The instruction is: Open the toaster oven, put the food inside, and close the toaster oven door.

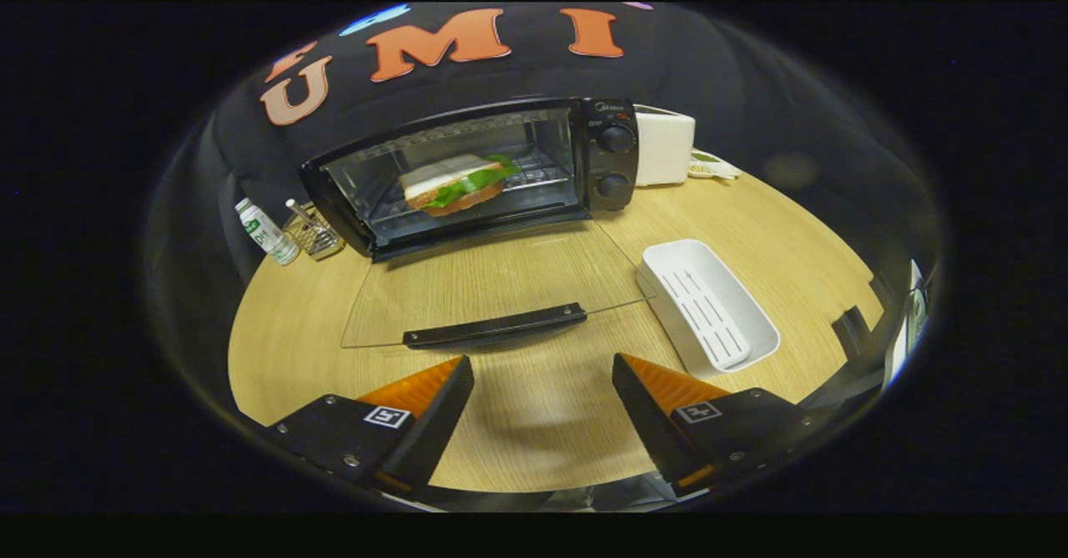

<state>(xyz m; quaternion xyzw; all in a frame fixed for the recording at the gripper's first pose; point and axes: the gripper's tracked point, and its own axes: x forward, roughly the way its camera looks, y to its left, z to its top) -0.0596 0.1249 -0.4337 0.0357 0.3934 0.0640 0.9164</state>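
Tongs [542, 404] hung apart over the near part of the wooden desk [534, 424], their two fingers [434, 412] spread wide with nothing between them but bare wood. Just ahead of them lay the toaster oven's glass door [492, 279], folded fully down and flat above the desk, its dark handle [495, 325] along the near edge and a little beyond the fingertips, not touched by either.

Beyond the door stood the black toaster oven [476, 170], open, its two round knobs [616, 138] stacked on the right-hand panel. Inside on the wire rack [534, 176] sat the sandwich [455, 183], white bread over green lettuce and a reddish layer, lying towards the left half of the cavity and slightly tilted.

To the right of the door, near the right finger but apart from it, rested a white oblong tray [709, 304] with a slotted insert, nothing on it. Far right of the oven, just beside its knob panel, stood a white boxy appliance [665, 148], and next to that a small white dish [713, 166] with something greenish in it, too small to make out. At the left of the oven, near the desk's edge, were a small white bottle [265, 231] with a green label and a wire basket [314, 233] holding a utensil.
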